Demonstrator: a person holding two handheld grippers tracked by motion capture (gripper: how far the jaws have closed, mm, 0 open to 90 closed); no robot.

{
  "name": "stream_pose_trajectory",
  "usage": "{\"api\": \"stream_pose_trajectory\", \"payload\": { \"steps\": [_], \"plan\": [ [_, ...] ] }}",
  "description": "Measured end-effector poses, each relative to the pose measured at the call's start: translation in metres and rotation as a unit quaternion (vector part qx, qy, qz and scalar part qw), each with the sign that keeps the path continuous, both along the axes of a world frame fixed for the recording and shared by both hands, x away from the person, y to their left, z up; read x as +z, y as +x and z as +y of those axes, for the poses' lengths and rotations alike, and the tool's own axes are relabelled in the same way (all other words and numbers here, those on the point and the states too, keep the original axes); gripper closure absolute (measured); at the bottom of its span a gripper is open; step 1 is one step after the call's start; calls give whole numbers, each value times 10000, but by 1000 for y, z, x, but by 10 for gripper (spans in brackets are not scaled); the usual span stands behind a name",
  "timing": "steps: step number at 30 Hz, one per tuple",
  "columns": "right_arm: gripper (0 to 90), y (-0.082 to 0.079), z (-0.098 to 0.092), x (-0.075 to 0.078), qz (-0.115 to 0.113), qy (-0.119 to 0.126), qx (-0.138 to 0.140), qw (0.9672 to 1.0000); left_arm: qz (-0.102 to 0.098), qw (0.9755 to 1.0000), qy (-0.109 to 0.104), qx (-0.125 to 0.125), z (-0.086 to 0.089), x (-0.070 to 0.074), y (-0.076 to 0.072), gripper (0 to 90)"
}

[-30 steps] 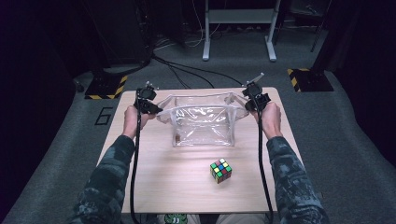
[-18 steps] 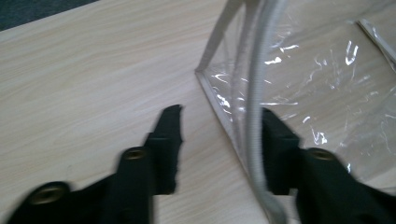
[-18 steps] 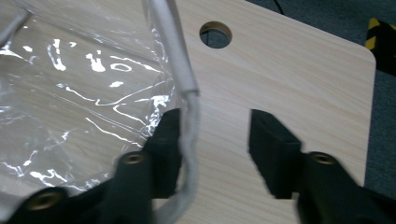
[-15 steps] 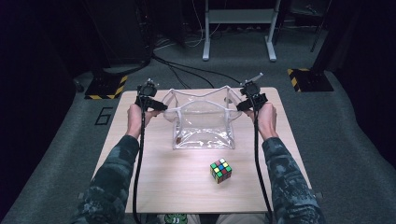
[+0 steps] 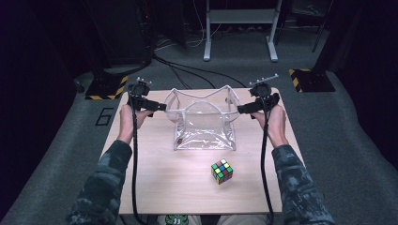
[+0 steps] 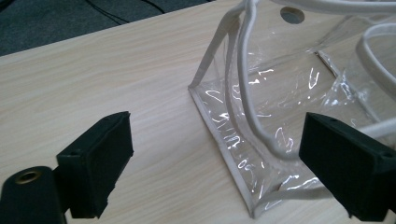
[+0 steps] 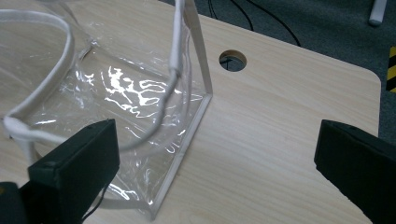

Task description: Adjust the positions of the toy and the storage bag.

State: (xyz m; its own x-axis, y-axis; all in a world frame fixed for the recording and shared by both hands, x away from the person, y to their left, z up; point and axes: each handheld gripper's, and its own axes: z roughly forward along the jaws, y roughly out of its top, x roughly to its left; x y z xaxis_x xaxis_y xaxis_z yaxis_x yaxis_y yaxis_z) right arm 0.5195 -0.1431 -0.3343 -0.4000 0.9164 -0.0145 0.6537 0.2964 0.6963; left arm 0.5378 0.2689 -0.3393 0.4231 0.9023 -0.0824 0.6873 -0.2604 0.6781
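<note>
The wooden table [image 5: 155, 187] carries a clear plastic bag [image 5: 205, 126] with white trim, standing upright and open at the table's far middle, its white handles [image 5: 197, 104] arching over the mouth. A multicoloured puzzle cube [image 5: 222, 171] sits nearer the person, well apart from the bag and a little to its right. The left gripper [image 5: 157, 107] is held at the bag's left upper edge and the right gripper [image 5: 244, 109] at its right upper edge. In each gripper view the jaws stand wide apart, holding nothing, with a bottom corner of the bag between them on the tabletop
</note>
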Motion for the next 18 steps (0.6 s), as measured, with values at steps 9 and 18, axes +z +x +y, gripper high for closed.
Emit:
{"api": "stream_pose_trajectory", "payload": {
  "steps": [9, 18],
  "plan": [
    [0, -33, -10, -3, -251, 110, 223, 9994, -109, 9998, -102, -127, 8, -5, -23, 48],
    [0, -62, -27, -22, -302, 129, 205, 9993, -191, 9993, -12, -310, 15, -25, -50, 31]
  ]
}}
